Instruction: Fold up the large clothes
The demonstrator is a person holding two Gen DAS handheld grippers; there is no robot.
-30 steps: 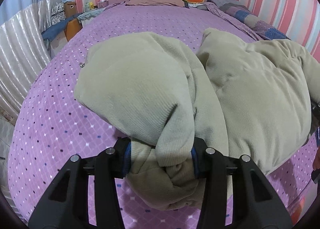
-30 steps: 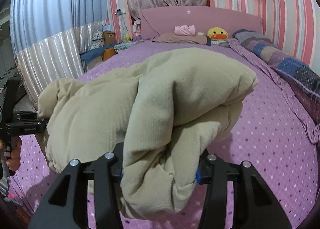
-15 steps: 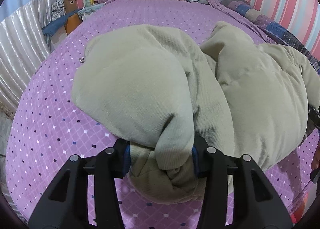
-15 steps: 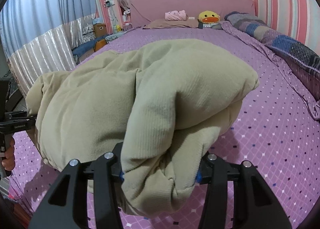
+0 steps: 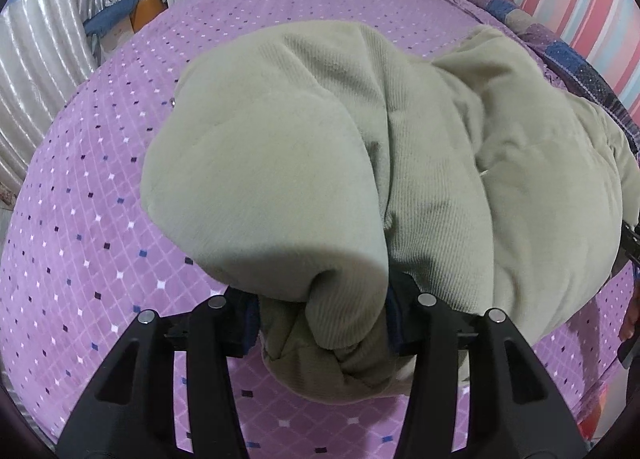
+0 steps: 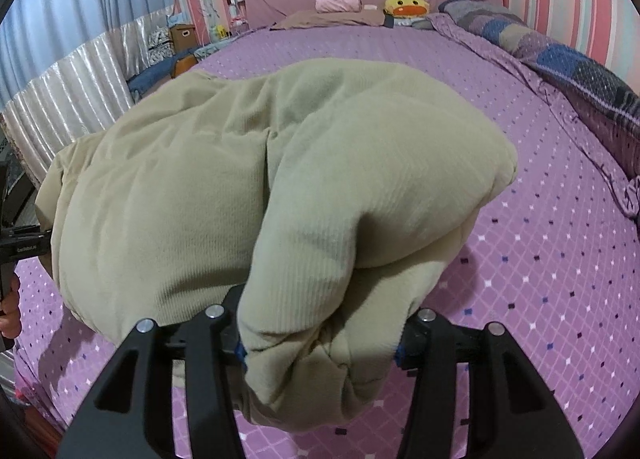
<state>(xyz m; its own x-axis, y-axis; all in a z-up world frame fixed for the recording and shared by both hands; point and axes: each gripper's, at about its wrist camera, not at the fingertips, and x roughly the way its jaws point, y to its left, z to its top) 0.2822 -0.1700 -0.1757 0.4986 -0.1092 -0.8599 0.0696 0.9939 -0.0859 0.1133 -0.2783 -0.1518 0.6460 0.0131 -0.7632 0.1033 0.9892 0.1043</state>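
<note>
- Both grippers tilt down over the purple diamond-patterned bedspread (image 5: 80, 227); the left gripper (image 5: 322, 311) and the right gripper (image 6: 320, 335) are each clamped on a bunched fold of the bulky beige corduroy padded coat (image 6: 192, 195), lying mid-bed.
- White lettering on the left gripper's body, at the right view's left edge, is too small to read.
- The pads are mostly buried in cloth.

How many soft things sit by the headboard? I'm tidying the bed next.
2: a yellow duck plush by the right side of the headboard, and a pink rolled bundle left of it. Others may be hidden.
</note>
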